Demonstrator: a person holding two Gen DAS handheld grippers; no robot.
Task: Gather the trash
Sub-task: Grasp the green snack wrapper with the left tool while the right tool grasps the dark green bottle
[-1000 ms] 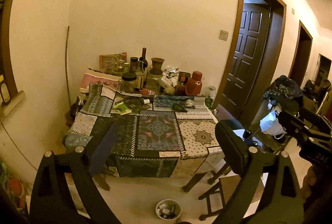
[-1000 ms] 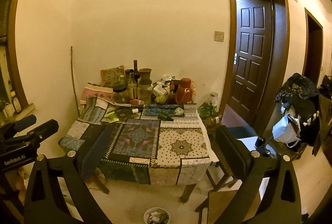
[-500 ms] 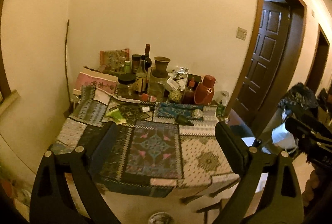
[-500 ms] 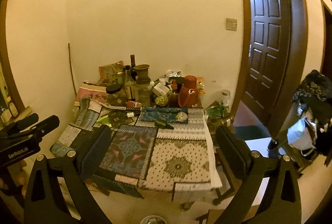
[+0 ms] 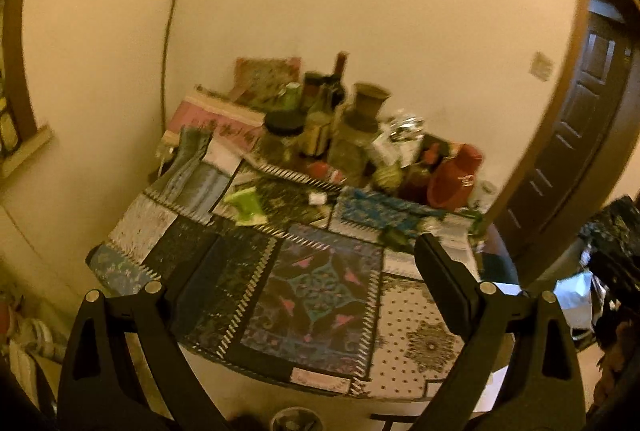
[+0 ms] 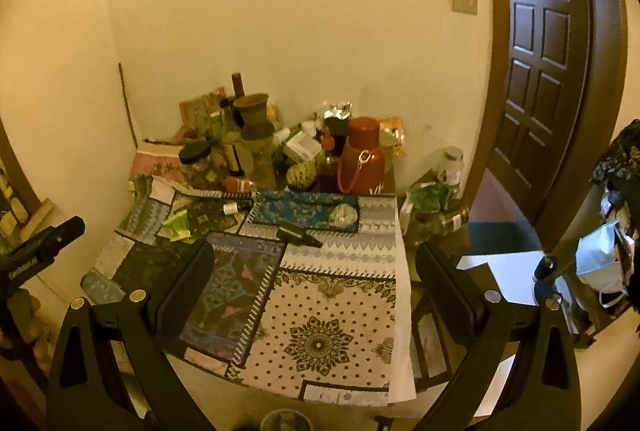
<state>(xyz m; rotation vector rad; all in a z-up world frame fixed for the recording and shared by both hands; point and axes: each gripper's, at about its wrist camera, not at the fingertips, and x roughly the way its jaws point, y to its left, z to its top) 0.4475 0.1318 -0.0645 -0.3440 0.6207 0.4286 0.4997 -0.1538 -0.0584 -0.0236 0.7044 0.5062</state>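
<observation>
A table (image 6: 328, 331) with a patchwork cloth holds loose trash: a green wrapper (image 5: 246, 205) (image 6: 176, 223), a small white tube (image 5: 317, 198) (image 6: 236, 208), a dark bottle on its side (image 6: 298, 234) (image 5: 394, 236) and a crumpled ball (image 6: 343, 214). My left gripper (image 5: 310, 283) is open and empty above the near half of the table. My right gripper (image 6: 314, 279) is open and empty above the near right part. The left gripper's body (image 6: 40, 251) shows at the left of the right wrist view.
Jars, bottles, a clay vase (image 6: 252, 115) and a red thermos (image 6: 364, 157) crowd the table's back by the wall. A small bin (image 6: 286, 420) (image 5: 296, 419) stands on the floor at the near edge. A dark door (image 6: 548, 71) and hanging bags (image 6: 604, 259) are to the right.
Both grippers have moved forward and closer to the table, which now fills more of each view. Both stay open and empty.
</observation>
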